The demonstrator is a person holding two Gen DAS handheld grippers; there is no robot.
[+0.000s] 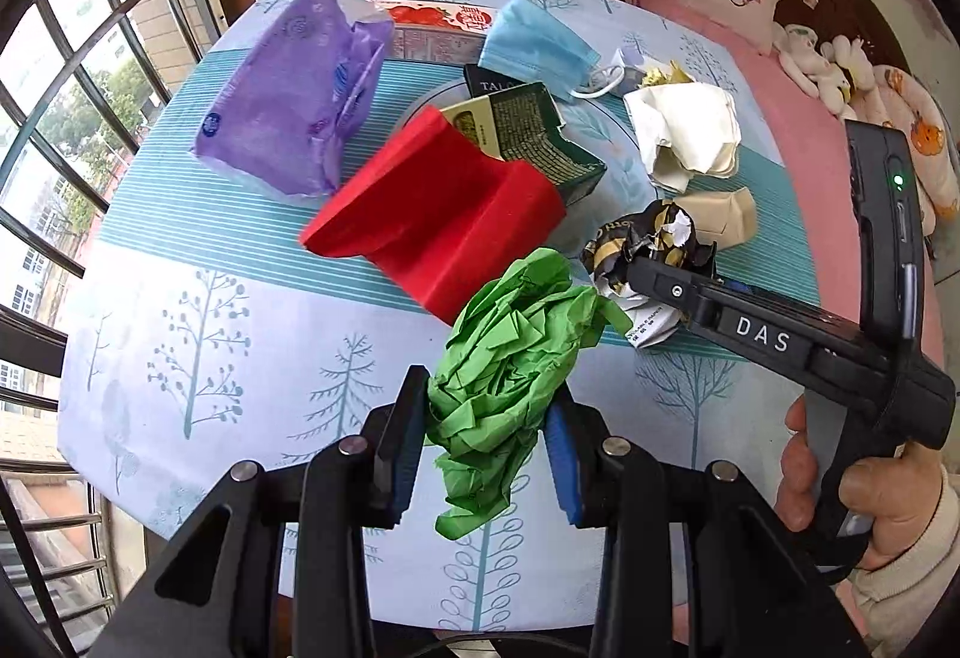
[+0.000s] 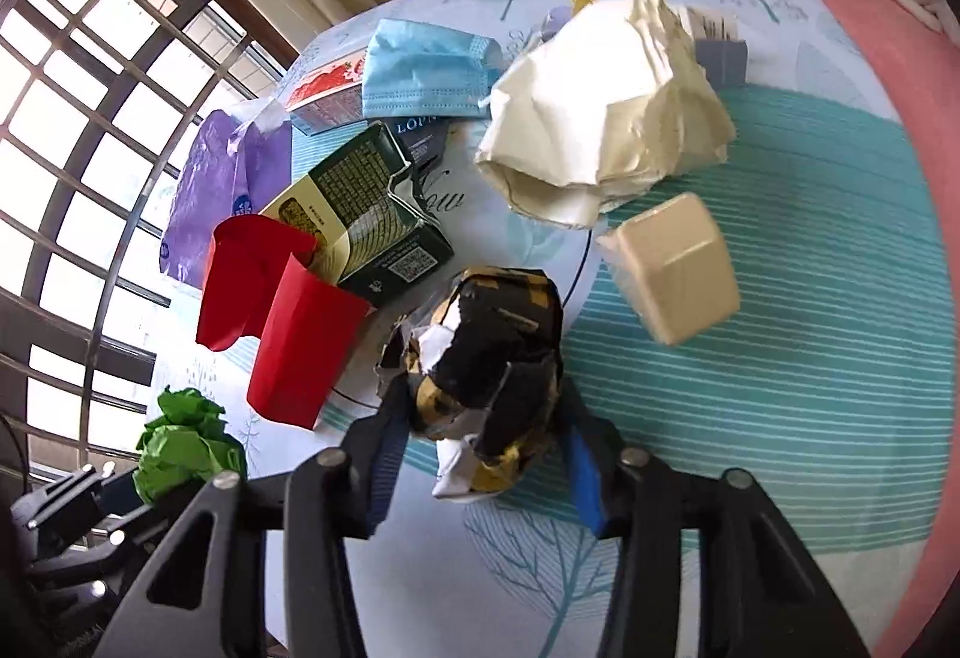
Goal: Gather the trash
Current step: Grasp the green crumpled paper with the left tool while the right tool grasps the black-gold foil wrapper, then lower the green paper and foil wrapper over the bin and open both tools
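Left jaws clenched on the green paper wad [image 1: 510, 376], lifted clear of the surface [image 1: 198, 346]. Right jaws flank the black-and-gold wrapper [image 2: 492, 370], pads apparently pressing it; it sits directly between them.

You can't read the full print on the dark box [image 1: 489, 84]: the blue mask [image 1: 537, 48] covers its far end. The red-printed packet [image 1: 441, 30] is half hidden behind the purple bag [image 1: 288, 99]. Text on the green carton [image 2: 366, 202] is too small to read. Your hand [image 1: 864, 502] is cut off at the frame edge.
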